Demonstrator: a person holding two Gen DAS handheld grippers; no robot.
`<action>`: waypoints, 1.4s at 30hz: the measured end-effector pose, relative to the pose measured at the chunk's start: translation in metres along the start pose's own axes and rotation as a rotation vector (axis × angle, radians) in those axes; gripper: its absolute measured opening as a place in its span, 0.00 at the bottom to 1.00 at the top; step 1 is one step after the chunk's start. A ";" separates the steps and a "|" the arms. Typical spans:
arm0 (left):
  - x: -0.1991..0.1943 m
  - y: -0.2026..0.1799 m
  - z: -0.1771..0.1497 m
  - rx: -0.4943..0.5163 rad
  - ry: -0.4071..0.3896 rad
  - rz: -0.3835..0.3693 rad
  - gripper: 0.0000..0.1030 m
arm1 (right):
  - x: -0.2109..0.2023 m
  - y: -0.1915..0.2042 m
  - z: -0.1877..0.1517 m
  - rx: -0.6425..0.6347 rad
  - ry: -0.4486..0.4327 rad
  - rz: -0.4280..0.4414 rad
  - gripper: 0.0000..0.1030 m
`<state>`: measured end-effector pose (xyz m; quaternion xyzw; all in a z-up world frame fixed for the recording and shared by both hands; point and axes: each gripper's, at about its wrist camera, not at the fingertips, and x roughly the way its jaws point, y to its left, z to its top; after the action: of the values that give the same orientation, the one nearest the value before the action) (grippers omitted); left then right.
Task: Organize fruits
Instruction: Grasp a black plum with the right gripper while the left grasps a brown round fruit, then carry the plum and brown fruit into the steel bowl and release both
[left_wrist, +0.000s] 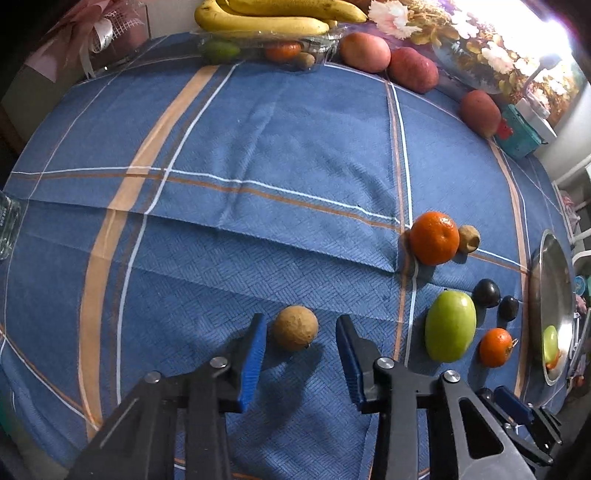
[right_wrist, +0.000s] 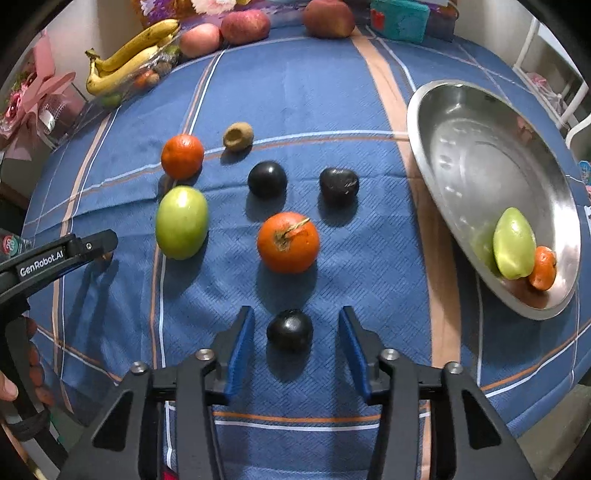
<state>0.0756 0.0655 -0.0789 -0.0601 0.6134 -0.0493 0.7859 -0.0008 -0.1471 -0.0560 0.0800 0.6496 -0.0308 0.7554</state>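
Note:
My left gripper (left_wrist: 301, 332) is open, its blue pads on either side of a round brown fruit (left_wrist: 295, 327) on the blue cloth. My right gripper (right_wrist: 296, 330) is open around a dark plum (right_wrist: 290, 330) without touching it. Ahead of it lie a tangerine with a stem (right_wrist: 288, 242), two more dark plums (right_wrist: 267, 179) (right_wrist: 338, 185), a green fruit (right_wrist: 181, 221), another tangerine (right_wrist: 182, 156) and a small brown fruit (right_wrist: 238, 137). A steel bowl (right_wrist: 476, 155) at the right holds a green fruit (right_wrist: 513, 243) and a tangerine (right_wrist: 542, 267).
At the table's far edge are bananas (left_wrist: 258, 18) on a clear plastic box (left_wrist: 266, 50), three reddish fruits (left_wrist: 364, 51) (left_wrist: 412, 69) (left_wrist: 479, 112), a teal box (left_wrist: 519, 133) and flowers (left_wrist: 480, 48). The left gripper's arm (right_wrist: 55, 254) shows at the right wrist view's left edge.

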 end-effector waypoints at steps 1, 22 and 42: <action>0.001 0.000 -0.001 0.000 0.002 0.001 0.36 | 0.002 0.000 -0.001 -0.002 0.010 0.003 0.41; -0.018 0.019 0.003 -0.072 -0.053 -0.036 0.26 | 0.002 0.000 0.003 0.007 0.014 0.060 0.26; -0.053 -0.005 0.006 -0.037 -0.147 -0.057 0.26 | -0.046 -0.016 0.013 0.042 -0.155 0.077 0.26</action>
<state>0.0688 0.0691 -0.0256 -0.0952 0.5531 -0.0558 0.8258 0.0019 -0.1679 -0.0098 0.1182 0.5848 -0.0213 0.8022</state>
